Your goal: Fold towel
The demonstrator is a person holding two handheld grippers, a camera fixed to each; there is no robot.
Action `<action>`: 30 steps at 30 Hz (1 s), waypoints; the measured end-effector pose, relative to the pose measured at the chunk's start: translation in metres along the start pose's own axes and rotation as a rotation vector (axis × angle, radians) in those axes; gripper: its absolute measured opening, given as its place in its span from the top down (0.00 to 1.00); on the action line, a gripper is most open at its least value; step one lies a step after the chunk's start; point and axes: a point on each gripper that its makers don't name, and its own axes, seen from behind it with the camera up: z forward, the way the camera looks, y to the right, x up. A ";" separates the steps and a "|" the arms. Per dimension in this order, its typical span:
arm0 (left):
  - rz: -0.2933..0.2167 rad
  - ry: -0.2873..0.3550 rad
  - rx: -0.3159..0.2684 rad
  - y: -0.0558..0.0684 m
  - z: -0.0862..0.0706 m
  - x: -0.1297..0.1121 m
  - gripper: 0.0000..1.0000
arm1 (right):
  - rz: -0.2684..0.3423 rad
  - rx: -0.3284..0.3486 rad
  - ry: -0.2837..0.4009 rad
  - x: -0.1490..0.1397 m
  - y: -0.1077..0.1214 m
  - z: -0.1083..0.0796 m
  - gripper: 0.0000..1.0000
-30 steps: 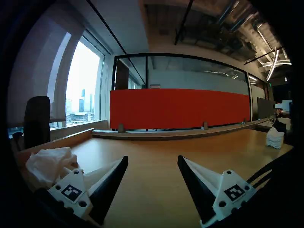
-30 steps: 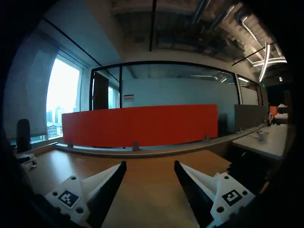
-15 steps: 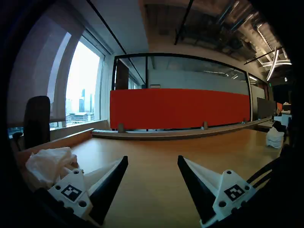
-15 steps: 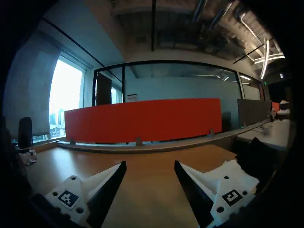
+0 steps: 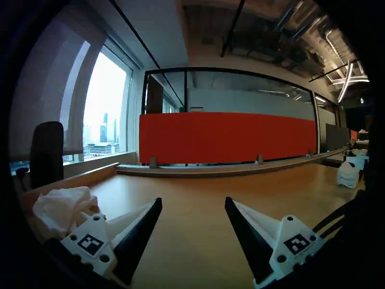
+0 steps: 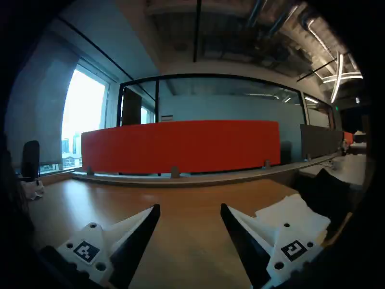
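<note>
The left tongs (image 5: 192, 200) stand wide apart over the wooden counter (image 5: 192, 231), with nothing between the fingers. Just outside their left finger, close by, a crumpled white towel (image 5: 61, 208) lies on the counter. Farther off to their right, near the counter's edge, sits a small white pile (image 5: 347, 174). Behind the towel stands a black chair back (image 5: 46, 153).

The right tongs (image 6: 190, 207) are also spread wide and empty. Just beyond their right finger rests a folded white towel stack (image 6: 294, 216), with a dark chair (image 6: 328, 192) behind it. Straight ahead of both tongs, across the counter, runs a red divider panel (image 5: 226, 137), with a bright window (image 5: 103, 120) to its left.
</note>
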 end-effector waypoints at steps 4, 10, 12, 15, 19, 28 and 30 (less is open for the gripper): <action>0.000 0.000 0.000 0.000 0.000 0.000 0.03 | -0.018 -0.002 -0.008 -0.007 0.000 0.001 0.03; 0.000 0.000 0.000 0.000 0.000 0.000 0.03 | -0.018 -0.008 -0.014 -0.011 0.002 0.001 0.03; 0.000 0.000 0.000 0.000 0.000 0.000 0.03 | -0.013 -0.006 -0.013 -0.011 0.001 0.000 0.03; 0.000 0.000 0.000 0.000 0.000 0.000 0.03 | -0.015 0.001 -0.009 -0.011 0.000 -0.001 0.03; 0.000 0.000 0.000 0.000 0.000 0.000 0.03 | -0.024 0.010 -0.009 -0.011 -0.002 -0.001 0.02; 0.000 0.000 0.000 0.000 0.000 0.000 0.03 | -0.037 0.018 -0.005 -0.009 -0.006 -0.004 0.02; 0.000 0.000 0.000 0.000 0.000 0.000 0.03 | -0.037 0.018 -0.005 -0.009 -0.006 -0.004 0.02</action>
